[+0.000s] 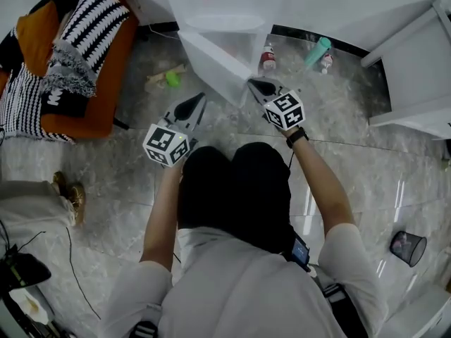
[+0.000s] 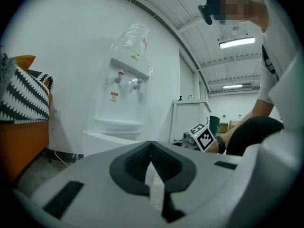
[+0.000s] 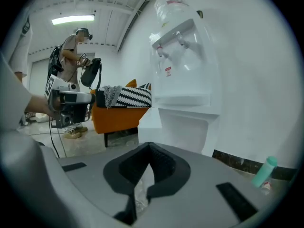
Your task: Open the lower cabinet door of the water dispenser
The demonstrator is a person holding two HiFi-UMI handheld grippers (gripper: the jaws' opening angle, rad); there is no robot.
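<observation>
The white water dispenser (image 1: 211,5) stands against the wall, with a bottle on top (image 3: 171,6). Its lower cabinet door (image 1: 211,62) stands swung out from the body towards me, and it shows as a white panel (image 3: 149,122) left of the cabinet in the right gripper view. My right gripper (image 1: 251,83) is shut and empty, its tip just off the door's outer edge. My left gripper (image 1: 201,98) is also shut and empty, a little to the left of the door and lower in the head view. The tips of both meet in their own views: left gripper (image 2: 151,144), right gripper (image 3: 151,146).
An orange sofa (image 1: 106,83) with a striped blanket stands left of the dispenser. A small bottle (image 1: 267,57) and a teal bottle (image 1: 317,51) stand on the floor by the wall at the right. A white cabinet (image 1: 416,69) is further right. A second person (image 3: 71,56) stands behind.
</observation>
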